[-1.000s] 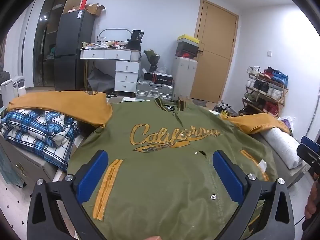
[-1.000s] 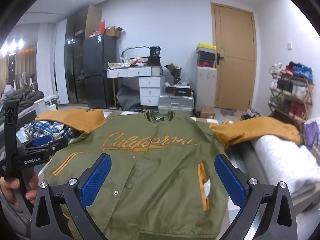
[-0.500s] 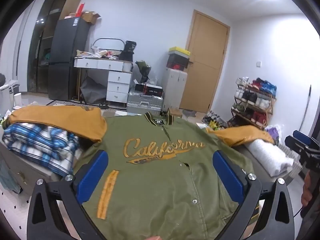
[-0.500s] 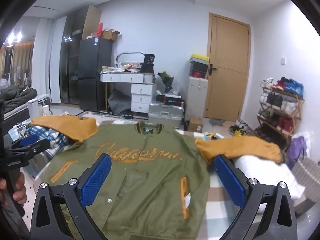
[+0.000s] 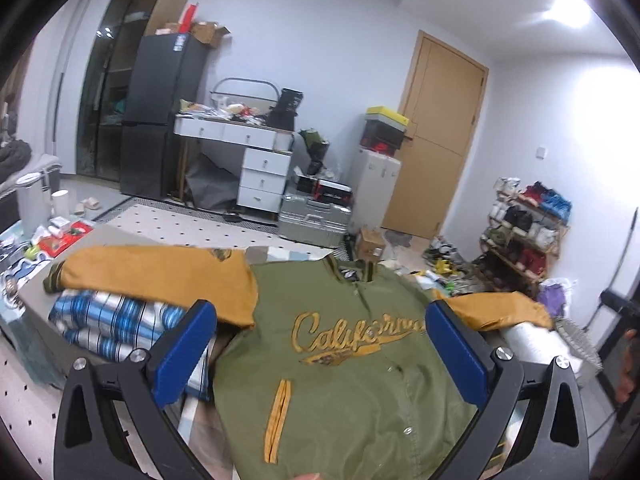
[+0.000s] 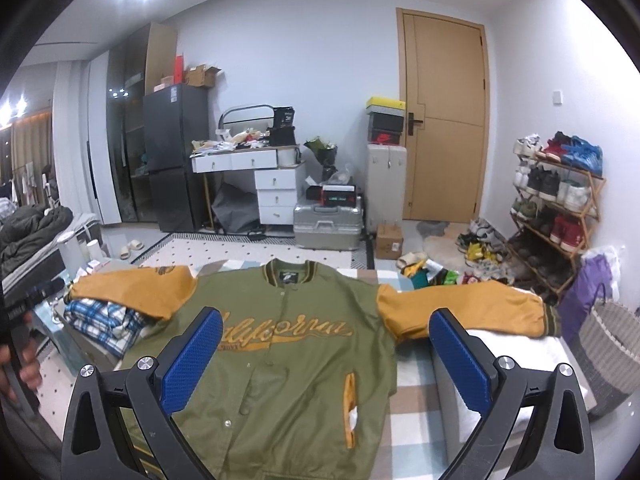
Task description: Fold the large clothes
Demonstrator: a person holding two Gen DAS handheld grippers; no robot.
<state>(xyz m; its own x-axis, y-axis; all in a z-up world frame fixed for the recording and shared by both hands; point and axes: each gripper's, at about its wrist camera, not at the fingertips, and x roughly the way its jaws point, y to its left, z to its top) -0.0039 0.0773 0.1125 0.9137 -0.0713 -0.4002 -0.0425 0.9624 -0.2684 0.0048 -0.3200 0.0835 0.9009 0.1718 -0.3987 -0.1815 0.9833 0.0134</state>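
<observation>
An olive green bomber jacket [image 5: 352,364] [image 6: 292,344] with mustard sleeves and "California" lettering lies face up and spread flat on the bed. Its left sleeve [image 6: 132,288] rests over folded plaid cloth, and its right sleeve [image 6: 464,308] stretches over a white roll. My left gripper [image 5: 320,356] hovers open above the lower front, blue pads wide apart with nothing between them. My right gripper [image 6: 326,358] is likewise open and empty above the jacket's lower half. Each gripper shows at the edge of the other's view, with a hand on it.
Folded blue plaid bedding [image 5: 116,320] lies under the left sleeve. A white rolled towel [image 5: 532,344] and a woven basket [image 6: 612,344] sit at the right. Beyond the bed stand a silver case [image 6: 328,224], white drawers [image 6: 276,192], a shoe rack [image 6: 556,208] and a door [image 6: 444,120].
Both grippers have pulled back and up from the jacket, so it looks smaller and more of the floor shows. Both stay open and empty. The jacket has not moved.
</observation>
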